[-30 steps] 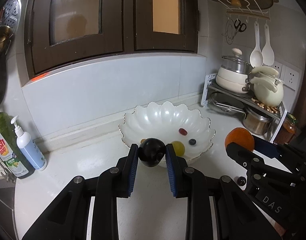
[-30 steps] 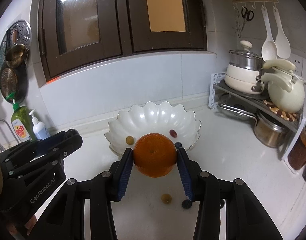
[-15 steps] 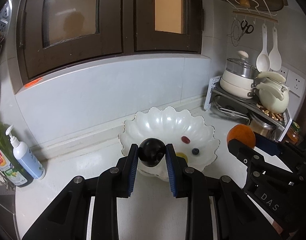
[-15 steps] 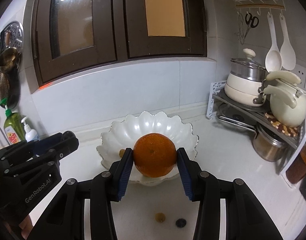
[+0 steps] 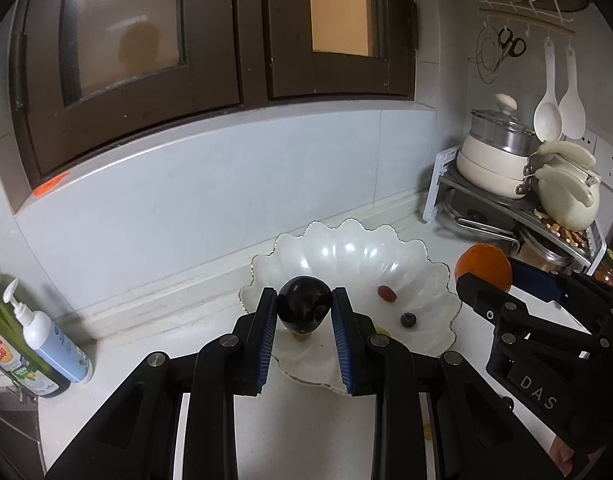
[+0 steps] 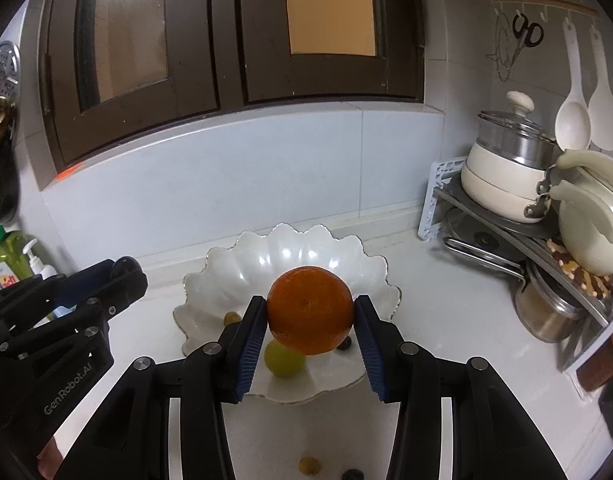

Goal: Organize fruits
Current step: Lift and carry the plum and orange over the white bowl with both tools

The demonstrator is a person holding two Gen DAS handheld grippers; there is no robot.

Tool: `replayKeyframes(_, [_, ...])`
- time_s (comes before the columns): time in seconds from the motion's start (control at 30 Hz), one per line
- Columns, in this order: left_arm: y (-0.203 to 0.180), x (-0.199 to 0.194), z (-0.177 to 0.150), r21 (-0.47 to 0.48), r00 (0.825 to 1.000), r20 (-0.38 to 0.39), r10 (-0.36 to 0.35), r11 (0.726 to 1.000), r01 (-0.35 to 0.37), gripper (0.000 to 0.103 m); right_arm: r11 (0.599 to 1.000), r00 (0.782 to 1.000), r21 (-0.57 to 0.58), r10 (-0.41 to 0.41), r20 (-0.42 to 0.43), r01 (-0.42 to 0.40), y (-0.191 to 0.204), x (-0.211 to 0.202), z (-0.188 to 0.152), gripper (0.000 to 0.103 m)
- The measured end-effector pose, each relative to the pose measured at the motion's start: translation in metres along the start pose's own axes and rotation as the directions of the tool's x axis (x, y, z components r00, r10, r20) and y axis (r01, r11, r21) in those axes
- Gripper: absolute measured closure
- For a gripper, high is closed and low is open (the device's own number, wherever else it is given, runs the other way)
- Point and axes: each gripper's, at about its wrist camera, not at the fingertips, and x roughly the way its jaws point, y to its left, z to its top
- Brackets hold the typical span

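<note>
My left gripper (image 5: 304,306) is shut on a dark purple plum (image 5: 304,308), held above the near left part of the white scalloped bowl (image 5: 346,248). In the bowl lie a red grape (image 5: 387,293) and a blueberry (image 5: 408,319). My right gripper (image 6: 309,314) is shut on an orange (image 6: 310,315) above the bowl's (image 6: 290,248) near half, where a green grape (image 6: 281,357) and a small brown fruit (image 6: 231,318) lie. The orange (image 5: 483,270) also shows at the right of the left wrist view.
On the counter in front of the bowl lie a small brown fruit (image 6: 309,465) and a blueberry (image 6: 353,474). A pot rack (image 6: 518,224) with pots and a kettle fills the right corner. Soap bottles (image 5: 46,344) stand at the left by the wall.
Both grippers have moved towards the bowl with their fruit still held; the bowl now lies closer under the fingers, and the loose fruits on the counter have slid down in the right wrist view.
</note>
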Motion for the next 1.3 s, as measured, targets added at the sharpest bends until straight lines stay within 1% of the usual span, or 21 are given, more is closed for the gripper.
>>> replayKeyframes(0.17, [0.001,0.018,0.007,-0.024,0.999,-0.044,-0.020,1.000,0.019,0.075,1.000,0.999,-0.009,0.007,-0.035,-0.007,-0.001,0.016,0.008,0.057])
replayKeyframes(0.43, [0.003,0.048,0.018,-0.044,0.994,-0.108,-0.020,0.999,0.016,0.075,1.000,0.993,-0.005,0.014,-0.117,-0.014,-0.010,0.051,0.018,0.057])
replayKeyframes(0.73, [0.000,0.084,0.031,-0.039,0.984,-0.176,-0.025,0.999,0.018,0.075,1.000,0.981,0.006,0.013,-0.193,-0.012,-0.025,0.088,0.028,0.057])
replayKeyframes(0.93, [-0.008,0.104,0.034,-0.013,0.978,-0.208,-0.012,1.000,0.009,0.075,1.000,0.969,-0.001,0.006,-0.245,-0.006,-0.032,0.111,0.028,0.057])
replayKeyframes(1.07, [-0.013,0.122,0.035,0.002,0.970,-0.243,-0.007,1.000,0.008,0.075,1.000,0.960,0.012,0.013,-0.279,-0.011,-0.038,0.124,0.026,0.057])
replayKeyframes(1.17, [-0.014,0.134,0.034,-0.005,0.963,-0.269,-0.018,1.000,0.017,0.075,1.000,0.952,0.008,0.012,-0.307,-0.010,-0.041,0.135,0.025,0.057])
replayKeyframes(1.3, [-0.018,0.152,0.030,-0.015,0.949,-0.315,-0.033,0.999,0.030,0.075,1.000,0.940,-0.006,0.010,-0.341,-0.013,-0.043,0.148,0.024,0.057])
